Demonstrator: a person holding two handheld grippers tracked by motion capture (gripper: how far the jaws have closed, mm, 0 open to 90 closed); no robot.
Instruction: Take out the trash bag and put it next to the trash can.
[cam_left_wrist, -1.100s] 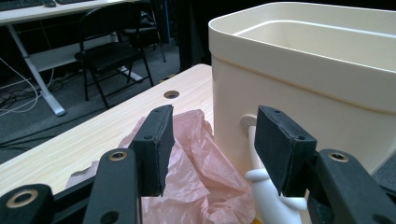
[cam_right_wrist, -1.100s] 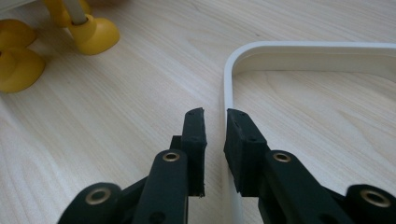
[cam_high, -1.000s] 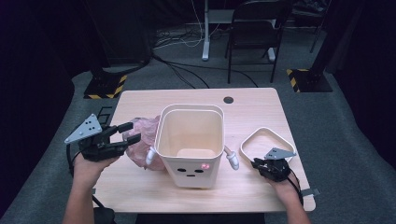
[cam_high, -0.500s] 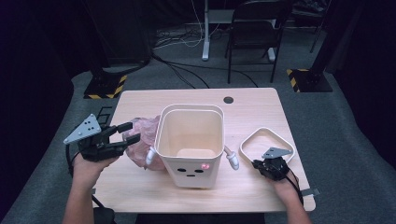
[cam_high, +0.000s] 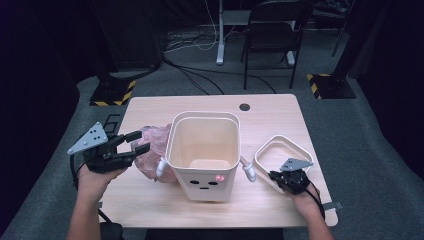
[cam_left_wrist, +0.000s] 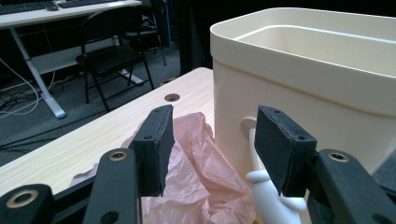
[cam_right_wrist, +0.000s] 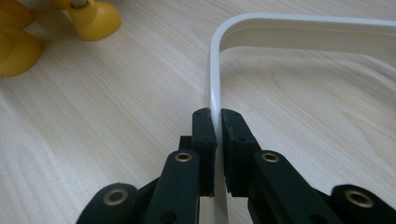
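Observation:
A white bin (cam_high: 205, 150) with a face on its front stands mid-table, and a crumpled pink plastic bag (cam_high: 150, 150) lies against its left side. My left gripper (cam_high: 139, 141) hovers open just left of the bag. In the left gripper view its jaws (cam_left_wrist: 210, 144) frame the bag (cam_left_wrist: 196, 168) and the bin's white arm-shaped handle (cam_left_wrist: 266, 186) without touching either. A white rectangular frame (cam_high: 280, 142) lies flat to the right of the bin. My right gripper (cam_right_wrist: 218, 135) has just been closing, and its pads now pinch the frame's near rim (cam_right_wrist: 215, 79).
A round cable hole (cam_high: 244, 107) sits near the table's far edge. The bin's right handle (cam_high: 247, 170) juts toward the frame. A folding chair (cam_high: 275, 30) and cables stand on the floor beyond the table. Bare wood lies in front of the bin.
The right hand has barely shifted at the frame's near rim. The left hand, bag and bin stay where they were.

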